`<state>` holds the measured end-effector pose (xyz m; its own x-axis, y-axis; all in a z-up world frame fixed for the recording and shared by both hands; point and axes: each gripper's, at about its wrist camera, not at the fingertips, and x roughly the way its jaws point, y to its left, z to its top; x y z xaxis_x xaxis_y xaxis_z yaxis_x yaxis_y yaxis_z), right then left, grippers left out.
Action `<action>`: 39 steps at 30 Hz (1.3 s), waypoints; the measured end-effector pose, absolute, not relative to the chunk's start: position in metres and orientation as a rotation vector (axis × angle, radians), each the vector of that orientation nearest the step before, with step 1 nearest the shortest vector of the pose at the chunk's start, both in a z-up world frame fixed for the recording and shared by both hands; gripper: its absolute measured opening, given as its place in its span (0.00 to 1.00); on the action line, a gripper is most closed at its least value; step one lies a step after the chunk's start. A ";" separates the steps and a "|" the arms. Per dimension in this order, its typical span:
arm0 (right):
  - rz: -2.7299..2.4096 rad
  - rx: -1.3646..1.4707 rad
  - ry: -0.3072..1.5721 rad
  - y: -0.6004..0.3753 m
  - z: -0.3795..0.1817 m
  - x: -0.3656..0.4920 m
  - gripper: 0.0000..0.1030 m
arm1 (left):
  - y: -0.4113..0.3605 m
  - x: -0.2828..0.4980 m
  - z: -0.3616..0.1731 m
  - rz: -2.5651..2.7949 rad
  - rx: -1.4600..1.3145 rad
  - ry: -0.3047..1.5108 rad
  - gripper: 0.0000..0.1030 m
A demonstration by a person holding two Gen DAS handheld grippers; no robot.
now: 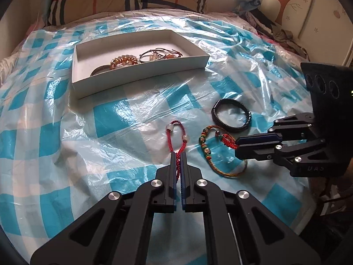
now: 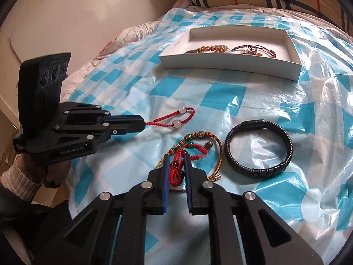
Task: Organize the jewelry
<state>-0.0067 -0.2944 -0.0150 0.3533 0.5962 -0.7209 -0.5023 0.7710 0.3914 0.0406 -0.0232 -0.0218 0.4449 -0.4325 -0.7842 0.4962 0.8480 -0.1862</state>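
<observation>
Left claw (image 1: 179, 154): clamped tight on the tail of a red cord bracelet (image 1: 177, 135).
Right claw (image 2: 176, 160): narrowly parted, pinching a red beaded bracelet (image 2: 183, 165) lying over a multicolored bracelet (image 2: 198, 137).
Black bracelet (image 2: 258, 145): on the bed at 2 o'clock of the right claw.
White box (image 2: 231, 63): farthest, 12 o'clock, holding more bracelets.

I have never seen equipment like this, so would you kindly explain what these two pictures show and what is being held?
A person holds two hand-held pincers, each with a camera looking along its fingers; each picture is one pincer's view. The left gripper is shut on a red cord bracelet. The right gripper is closed on a red knotted bracelet, which lies over a multicoloured beaded bracelet. A black braided bracelet lies beside them on the blue checked plastic sheet. Behind, a white tray already holds several bracelets.
</observation>
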 end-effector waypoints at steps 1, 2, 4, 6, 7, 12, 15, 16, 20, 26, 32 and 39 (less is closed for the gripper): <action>0.718 0.143 0.971 -0.298 -0.012 -0.008 0.13 | -0.023 0.038 -0.017 -0.581 0.062 0.943 0.03; 0.725 0.180 0.964 -0.301 -0.009 -0.009 0.13 | -0.023 0.036 -0.013 -0.584 0.055 0.936 0.03; 0.731 0.246 0.952 -0.307 -0.005 -0.011 0.13 | -0.023 0.030 -0.004 -0.588 0.044 0.922 0.03; 0.735 0.308 0.935 -0.313 -0.001 -0.015 0.13 | -0.025 0.025 0.005 -0.589 0.037 0.908 0.03; 0.740 0.337 0.920 -0.315 0.002 -0.018 0.13 | -0.026 0.022 0.010 -0.586 0.039 0.900 0.03; 0.754 0.411 0.851 -0.324 0.021 -0.030 0.13 | -0.032 0.007 0.030 -0.532 0.082 0.859 0.03; 0.755 0.432 0.828 -0.328 0.028 -0.035 0.13 | -0.032 0.000 0.039 -0.494 0.082 0.840 0.03; 0.753 0.436 0.821 -0.329 0.030 -0.036 0.13 | -0.032 -0.002 0.041 -0.481 0.082 0.834 0.03; 0.755 0.452 0.794 -0.331 0.036 -0.038 0.13 | -0.033 -0.007 0.048 -0.443 0.088 0.817 0.03; 0.760 0.458 0.770 -0.330 0.039 -0.032 0.13 | -0.039 -0.006 0.054 -0.414 0.115 0.789 0.03; 0.762 0.465 0.754 -0.330 0.038 -0.025 0.13 | -0.045 0.005 0.053 -0.402 0.120 0.779 0.03; 0.751 0.443 0.761 -0.329 0.033 -0.021 0.13 | -0.040 0.016 0.041 -0.394 0.077 0.808 0.03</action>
<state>-0.0211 -0.3290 0.0326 0.4899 0.7447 -0.4533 -0.4435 0.6605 0.6058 0.0164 -0.0399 0.0412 0.6226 -0.3137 -0.7169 0.3719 0.9247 -0.0817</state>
